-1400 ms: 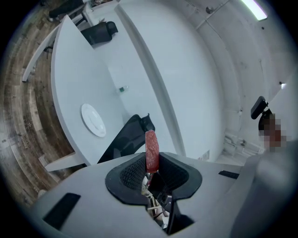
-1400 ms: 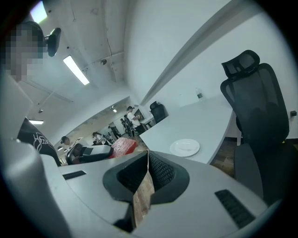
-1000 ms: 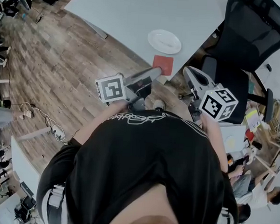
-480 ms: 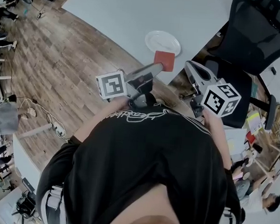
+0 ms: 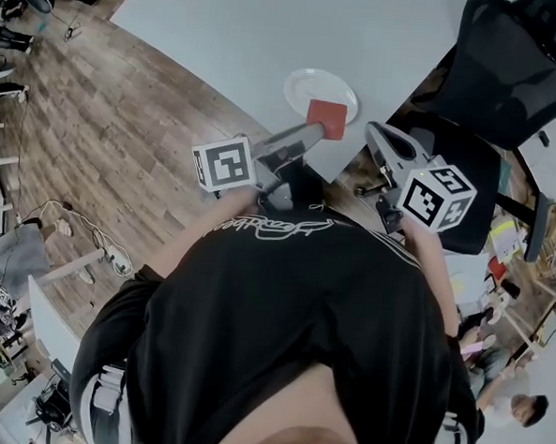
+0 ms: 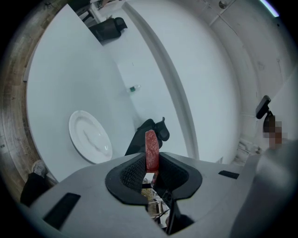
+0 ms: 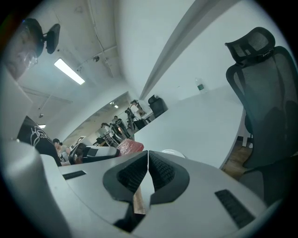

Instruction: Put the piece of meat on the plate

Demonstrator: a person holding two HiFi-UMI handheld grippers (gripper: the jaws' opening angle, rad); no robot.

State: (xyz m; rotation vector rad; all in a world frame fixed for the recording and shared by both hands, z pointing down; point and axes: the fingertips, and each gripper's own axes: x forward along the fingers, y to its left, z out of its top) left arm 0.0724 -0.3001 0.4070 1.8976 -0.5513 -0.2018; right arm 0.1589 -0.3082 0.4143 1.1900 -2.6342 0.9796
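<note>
Head view: shows the flat red square piece of meat (image 5: 327, 119) pinched at the tip of the left hand-held gripper (image 5: 313, 132). Has slid forward since a second ago. Was back by the edge of the pale grey counter (image 5: 271, 28), and now hangs over the near rim of the round white plate (image 5: 310, 85). Means little is left, most likely: go a bit further in, come down, let go. Lies flat here with one wide face up, pointing out towards the plate. Looks almost square, so hard to pick a long side.

Left gripper view: shows both jaws closed on the meat (image 6: 151, 149). Seen thin edge on, reaching straight out past the pads. Puts the plate (image 6: 88, 137) off to the left.

Right gripper view: shows the right hand-held gripper (image 7: 147, 169) pressed shut, nothing inside. Catches the meat (image 7: 130, 148) peeking up just behind.
</note>
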